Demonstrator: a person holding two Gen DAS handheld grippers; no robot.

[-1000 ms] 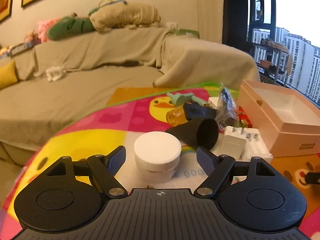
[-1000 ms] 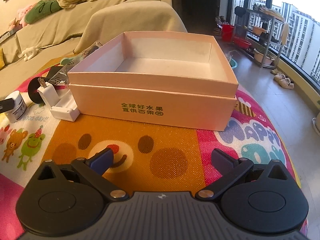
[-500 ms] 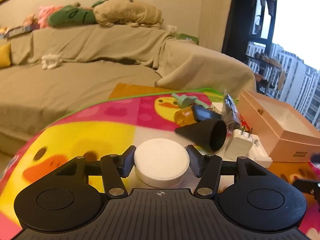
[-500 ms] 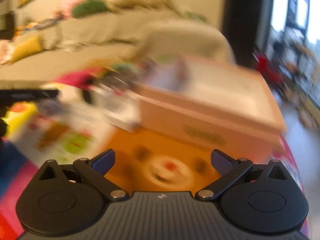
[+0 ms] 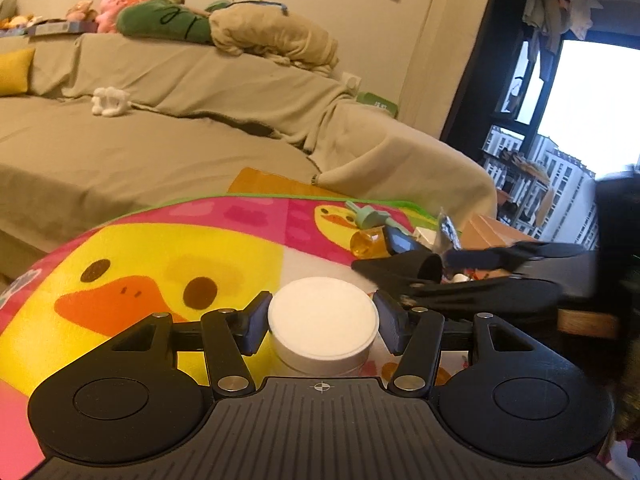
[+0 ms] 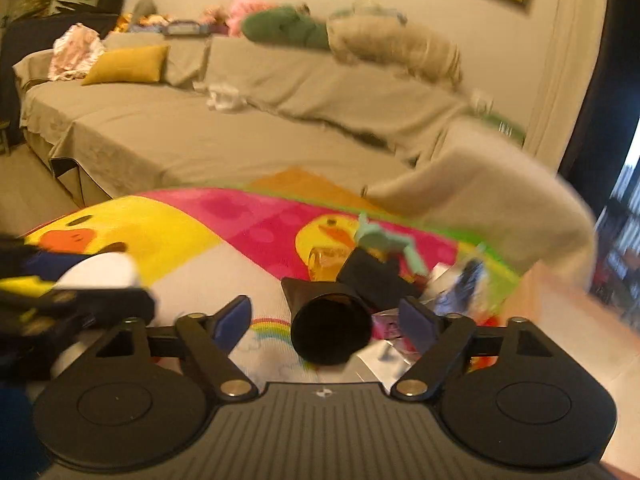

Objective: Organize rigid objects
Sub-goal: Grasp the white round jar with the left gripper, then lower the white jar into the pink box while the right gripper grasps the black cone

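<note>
My left gripper (image 5: 322, 322) is shut on a round white jar (image 5: 322, 322), its pads against both sides of the lid, over the colourful play mat (image 5: 160, 248). The jar also shows blurred at the left of the right wrist view (image 6: 100, 272). My right gripper (image 6: 326, 320) is open, its fingers on either side of a black cone-shaped nozzle (image 6: 330, 330) lying on the mat with its mouth towards the camera. The right gripper also shows in the left wrist view (image 5: 500, 276), over the nozzle (image 5: 404, 270). Behind lie an amber bottle (image 6: 326, 258) and a green plastic piece (image 6: 384, 242).
A pink cardboard box (image 5: 492, 232) stands at the right, mostly hidden behind the right gripper. A foil packet (image 5: 446, 226) and small white items lie in the pile. A beige covered sofa (image 5: 180, 132) runs behind the mat.
My left gripper has closed fully on the white jar and lifted it. My right gripper has swung left from the pink box to the black nozzle and straddles it.
</note>
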